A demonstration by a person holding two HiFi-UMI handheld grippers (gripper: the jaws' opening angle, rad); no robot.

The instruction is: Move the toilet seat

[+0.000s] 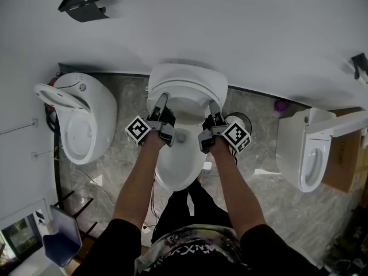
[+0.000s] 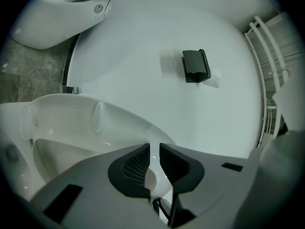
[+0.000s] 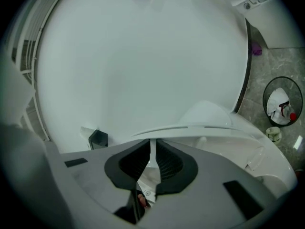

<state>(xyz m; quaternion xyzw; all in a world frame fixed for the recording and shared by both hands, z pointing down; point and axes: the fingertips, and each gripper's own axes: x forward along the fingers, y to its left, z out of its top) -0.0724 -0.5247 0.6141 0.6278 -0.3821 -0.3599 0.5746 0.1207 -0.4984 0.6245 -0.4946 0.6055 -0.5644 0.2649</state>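
Toilet seat [image 1: 187,79] edges clamped in left gripper [image 2: 154,149] and right gripper [image 3: 152,147], bowl [image 1: 179,167] partly hidden beneath

A plain white wall [image 1: 230,22] is recorded behind the fixtures and is evenly lit. A black bracket [image 1: 86,3] is fixed to it at upper left, and a second black bracket [image 1: 360,66] at the right edge. The floor [image 1: 259,183] is laid in grey marbled tile, and a dark strip [image 1: 109,73] is noted along the foot of the wall. A white toilet [image 1: 106,105] is stood at the left and another white toilet [image 1: 299,137] at the right. A round black-rimmed bin [image 3: 286,82] with a white liner is set on the floor, near a small purple item [image 1: 282,105]. A cardboard box [image 1: 345,160] is placed at far right, and a blue container [image 1: 62,237] at lower left.
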